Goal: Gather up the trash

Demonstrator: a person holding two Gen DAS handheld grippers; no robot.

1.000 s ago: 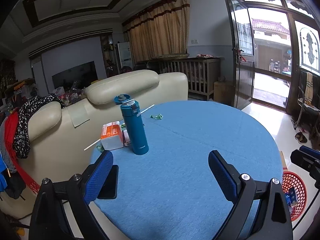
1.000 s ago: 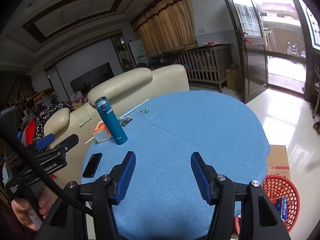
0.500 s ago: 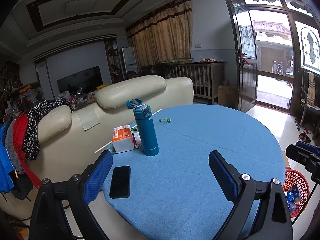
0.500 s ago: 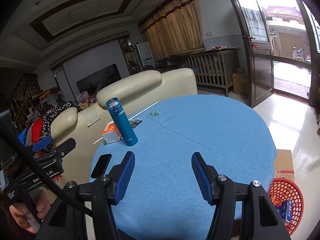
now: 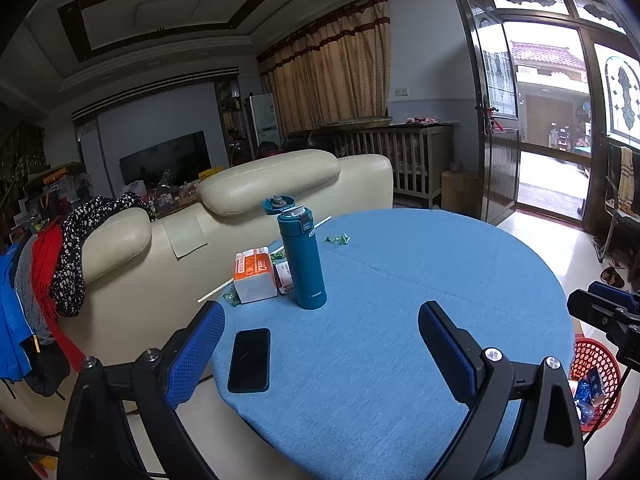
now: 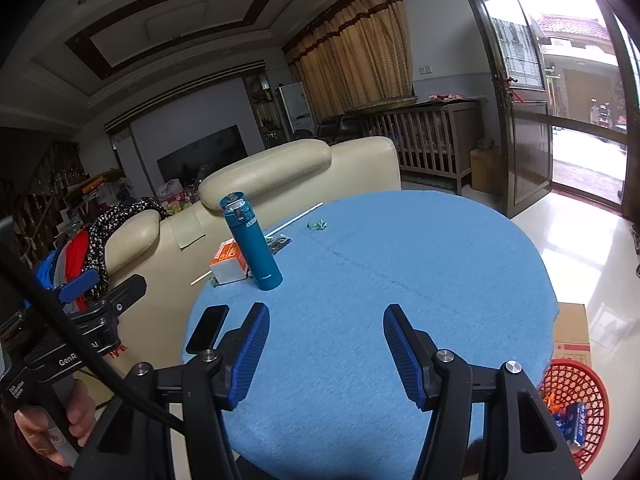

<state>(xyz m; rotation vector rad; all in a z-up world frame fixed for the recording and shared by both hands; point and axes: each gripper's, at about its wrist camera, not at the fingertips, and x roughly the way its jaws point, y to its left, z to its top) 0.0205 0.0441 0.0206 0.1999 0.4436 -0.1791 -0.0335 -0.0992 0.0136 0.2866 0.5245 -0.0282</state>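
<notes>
Trash at far-left edge of round blue desk (image 5: 400, 320), both tools spread and empty.

Green wrapper (image 5: 337, 239) lies past the blue bottle (image 5: 303, 258); more green scraps (image 5: 231, 298) and a white straw (image 5: 214, 293) sit by the orange-white box (image 5: 255, 274), just left of the bottle. Black phone (image 5: 249, 360) lies nearer, at the desk's left edge. Left tool (image 5: 320, 354) hangs over the near desk, jaws wide apart, nothing between. Right tool (image 6: 325, 354) also parted, empty. Red basket (image 6: 576, 390) stands on the floor to the right, some trash inside. Cream sofa (image 5: 280, 184) behind the desk.
</notes>
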